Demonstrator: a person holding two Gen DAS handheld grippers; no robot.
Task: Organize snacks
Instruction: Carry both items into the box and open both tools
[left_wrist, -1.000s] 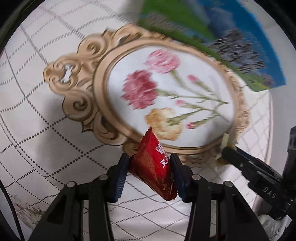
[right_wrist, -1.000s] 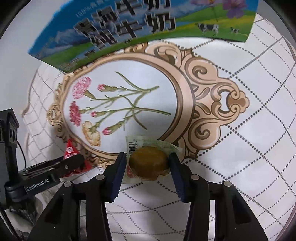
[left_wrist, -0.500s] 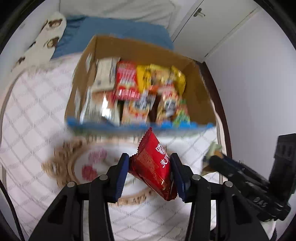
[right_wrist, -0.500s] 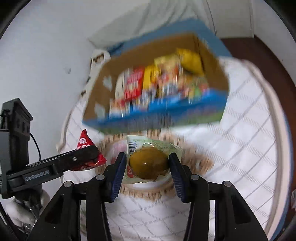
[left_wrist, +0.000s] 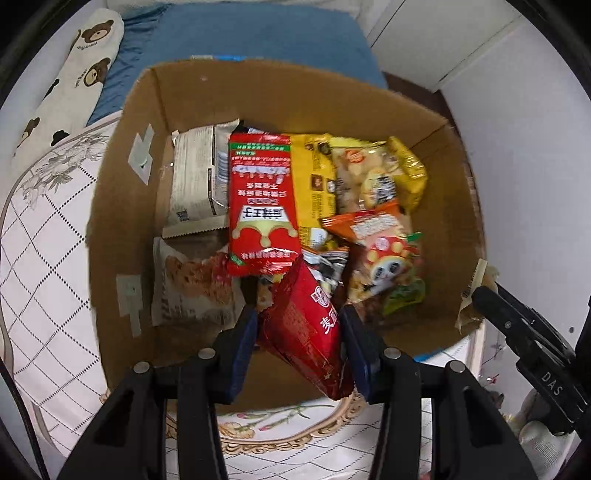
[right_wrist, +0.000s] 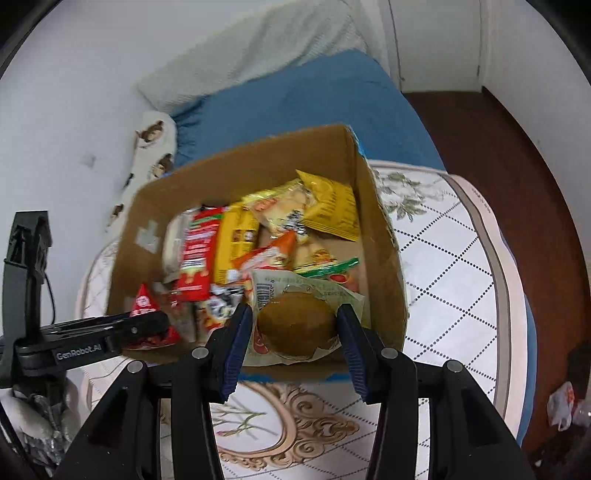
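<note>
Two snacks are in our tools and both hang over the open brown cardboard box (left_wrist: 122, 206), so we look close to finishing this round. Our left tool (left_wrist: 298, 332) is clamped on the glossy red foil snack packet (left_wrist: 308, 325), poised above the near left part of the box. Our right tool (right_wrist: 294, 332) grips the round brown cake in its clear printed wrapper (right_wrist: 297, 325), just inside the near right corner. Inside the box lies a packed heap: a long red packet (left_wrist: 260, 199), yellow bags (left_wrist: 373, 173), an orange panda packet (left_wrist: 376, 251) and pale wrapped cakes (left_wrist: 195, 177) (a good share of the sorting looks done). What we judge is left: letting both snacks go into the box. No loose snacks show on the quilted white bed cover (right_wrist: 443, 251) around it, as far as we can see.
</note>
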